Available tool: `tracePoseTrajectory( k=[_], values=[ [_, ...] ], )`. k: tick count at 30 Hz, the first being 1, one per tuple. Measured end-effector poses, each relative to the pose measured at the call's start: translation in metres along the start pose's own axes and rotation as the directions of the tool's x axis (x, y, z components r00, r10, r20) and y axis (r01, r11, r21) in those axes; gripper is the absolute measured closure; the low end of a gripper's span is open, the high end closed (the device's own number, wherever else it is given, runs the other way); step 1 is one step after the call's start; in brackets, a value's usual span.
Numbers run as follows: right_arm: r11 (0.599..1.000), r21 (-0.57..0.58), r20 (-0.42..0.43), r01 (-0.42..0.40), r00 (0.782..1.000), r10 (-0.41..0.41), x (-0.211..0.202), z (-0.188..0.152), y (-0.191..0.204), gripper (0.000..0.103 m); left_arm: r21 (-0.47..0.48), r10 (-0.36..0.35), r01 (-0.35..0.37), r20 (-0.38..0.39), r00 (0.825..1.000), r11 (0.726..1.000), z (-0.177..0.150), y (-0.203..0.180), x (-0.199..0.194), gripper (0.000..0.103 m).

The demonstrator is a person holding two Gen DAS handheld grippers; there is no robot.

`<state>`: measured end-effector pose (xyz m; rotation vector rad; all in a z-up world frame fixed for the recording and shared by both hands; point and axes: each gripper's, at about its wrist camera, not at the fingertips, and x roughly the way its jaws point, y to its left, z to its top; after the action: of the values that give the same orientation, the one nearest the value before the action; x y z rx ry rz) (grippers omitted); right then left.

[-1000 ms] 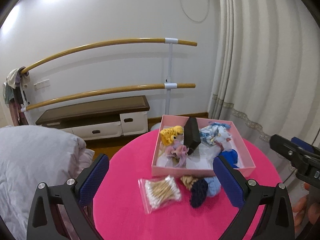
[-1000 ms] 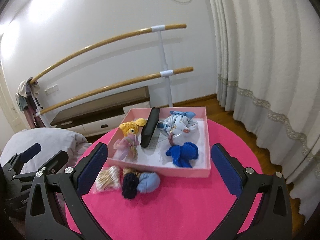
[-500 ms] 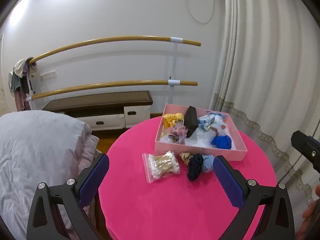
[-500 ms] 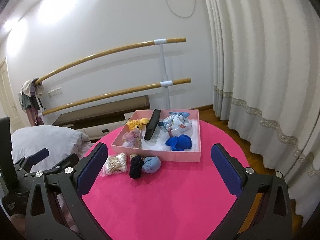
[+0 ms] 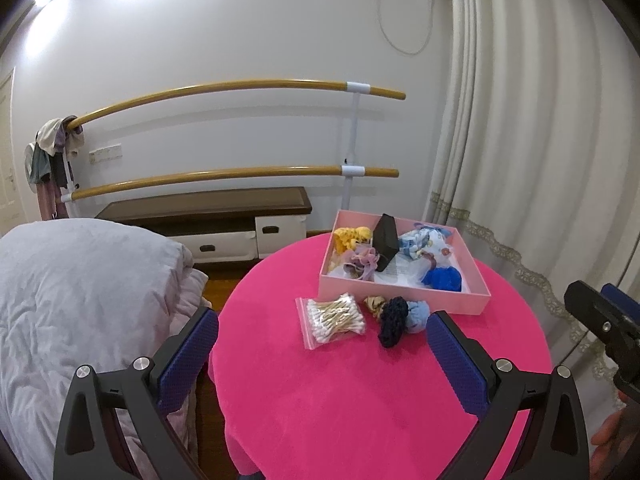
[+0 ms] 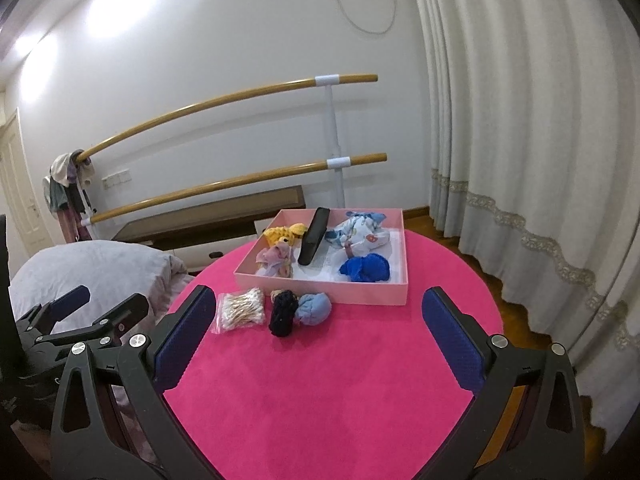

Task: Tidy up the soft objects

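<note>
Both the left gripper (image 5: 322, 354) and right gripper (image 6: 318, 336) hang wide open and empty. Probably sizing up the dark scrunchie (image 6: 283, 314) and light blue one (image 6: 315, 309), parked at the pink box's (image 6: 320, 286) 7 o'clock, waiting to go in.

My tongs' pads (image 6: 184, 340) look like textured blue rubber on matt black plastic; the table (image 6: 340, 380) wears fuzzy pink cloth, the box (image 6: 360, 292) smooth card.

box (image 6: 326, 290) at table's (image 6: 340, 380) far side, swab bag (image 6: 242, 310) and scrunchies (image 6: 298, 310) before it
</note>
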<state>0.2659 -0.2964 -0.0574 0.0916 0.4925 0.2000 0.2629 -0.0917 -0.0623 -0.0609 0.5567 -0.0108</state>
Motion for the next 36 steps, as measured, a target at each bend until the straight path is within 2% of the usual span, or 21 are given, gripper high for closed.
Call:
tracePoseTrajectory(
  k=[13, 20, 30, 36],
  values=[
    [1.0, -0.016, 0.0, -0.001, 1.0, 0.001, -0.003, -0.001, 0.006, 0.0, -0.013, -0.002, 0.002, 0.005, 1.0, 1.0, -0.012, 0.011, -0.014, 0.0],
    [1.0, -0.014, -0.015, 0.002, 1.0, -0.002, 0.006, -0.003, 0.003, 0.0, -0.013, 0.006, -0.006, -0.014, 1.0, 1.0, -0.014, 0.014, -0.004, 0.0],
    [1.0, -0.006, -0.085, 0.027, 0.996, -0.027, 0.041, -0.012, -0.008, 0.0, -0.007, 0.014, -0.014, -0.085, 0.996, 1.0, -0.013, 0.015, 0.04, 0.0],
    [0.999, -0.005, -0.149, 0.034, 0.988, -0.034, 0.075, -0.021, -0.016, 0.0, -0.004, 0.011, -0.012, -0.142, 0.99, 1.0, -0.013, 0.013, 0.081, 0.0]
  ],
)
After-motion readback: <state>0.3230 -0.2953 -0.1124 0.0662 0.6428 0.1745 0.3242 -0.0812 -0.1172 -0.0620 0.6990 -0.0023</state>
